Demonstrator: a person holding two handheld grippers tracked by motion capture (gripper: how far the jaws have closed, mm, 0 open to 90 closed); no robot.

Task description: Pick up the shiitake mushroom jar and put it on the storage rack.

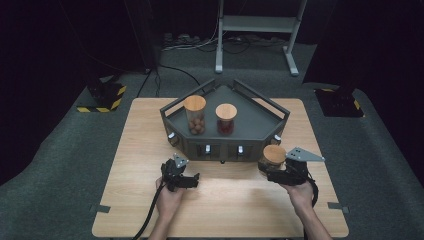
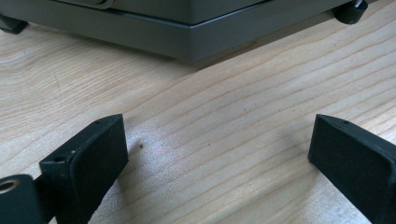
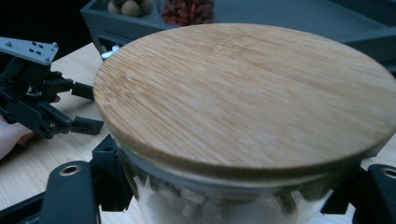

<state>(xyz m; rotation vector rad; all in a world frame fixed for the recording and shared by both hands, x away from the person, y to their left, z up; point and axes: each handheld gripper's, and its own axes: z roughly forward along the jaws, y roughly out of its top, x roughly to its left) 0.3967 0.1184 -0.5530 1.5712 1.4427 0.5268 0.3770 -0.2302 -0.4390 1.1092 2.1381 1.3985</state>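
Right tongs (image 1: 270, 170) clenched on upright jar (image 1: 273, 156) near desk's right edge, just before rack (image 1: 225, 131)'s right front corner. Left tongs (image 1: 192, 180) released, idle, farther from rack's free right side

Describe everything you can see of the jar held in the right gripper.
The jar is a round, clear glass container with a flat, pale wooden lid seated on top, closed. Pale and greenish pieces show through the glass; what they are is unclear. It stands upright, clamped at its sides by the right gripper, just in front of the grey tray's right corner above the wooden table.
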